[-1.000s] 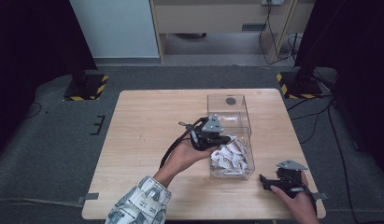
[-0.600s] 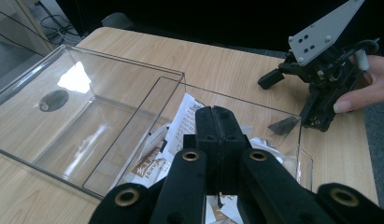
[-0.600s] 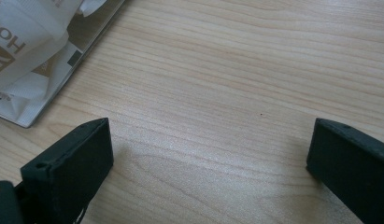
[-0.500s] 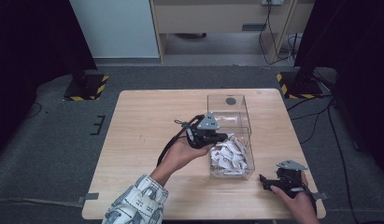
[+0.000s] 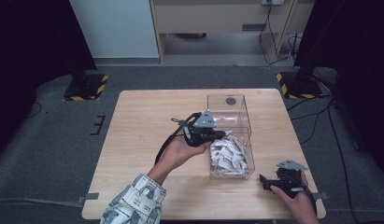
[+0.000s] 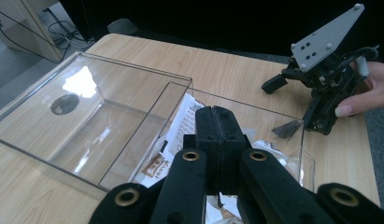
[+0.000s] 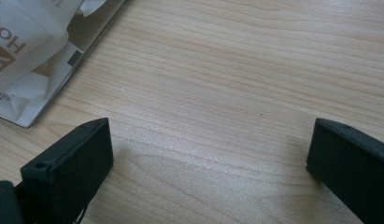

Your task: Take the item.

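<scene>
Left gripper [image 5: 217, 135] jaws pressed together, holding nothing, over clear box [image 5: 229, 105] of paper packets [image 5: 229, 154] | right gripper [image 5: 266, 183] jaws wide apart, low over worktop [image 5: 143, 126]

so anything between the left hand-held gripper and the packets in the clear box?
Nothing visible. The left hand-held gripper, jaws pressed together, hangs over the open top of the clear box, right above the white packets. The box wall is beside it, not across its path. No lid covers that compartment.
</scene>
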